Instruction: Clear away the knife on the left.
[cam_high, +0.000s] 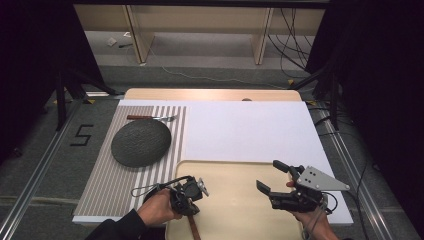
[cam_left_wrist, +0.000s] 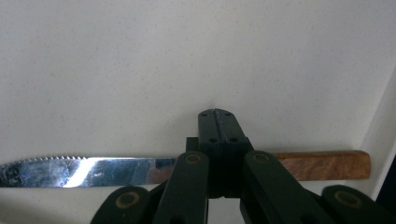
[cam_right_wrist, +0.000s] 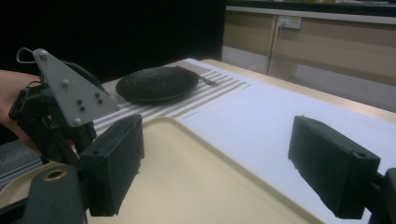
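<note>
A knife with a serrated steel blade (cam_left_wrist: 79, 170) and a brown wooden handle (cam_left_wrist: 322, 164) lies on the cream tray (cam_high: 235, 210). My left gripper (cam_left_wrist: 217, 116) is shut, and its closed jaws lie across the knife where blade meets handle. I cannot tell whether they touch it. In the high view the left gripper (cam_high: 190, 210) points down at the tray's near left corner, with the knife handle (cam_high: 194, 227) poking out below it. My right gripper (cam_high: 271, 176) hovers open over the tray's right side with nothing between its fingers (cam_right_wrist: 114, 163).
A dark round plate (cam_high: 141, 142) sits on a striped placemat (cam_high: 107, 185) at the left, with a wood-handled fork (cam_high: 150, 118) beyond it. A white board (cam_high: 250, 130) covers the table behind the tray. The left gripper's grey plate (cam_right_wrist: 70, 93) stands near the right gripper's left finger.
</note>
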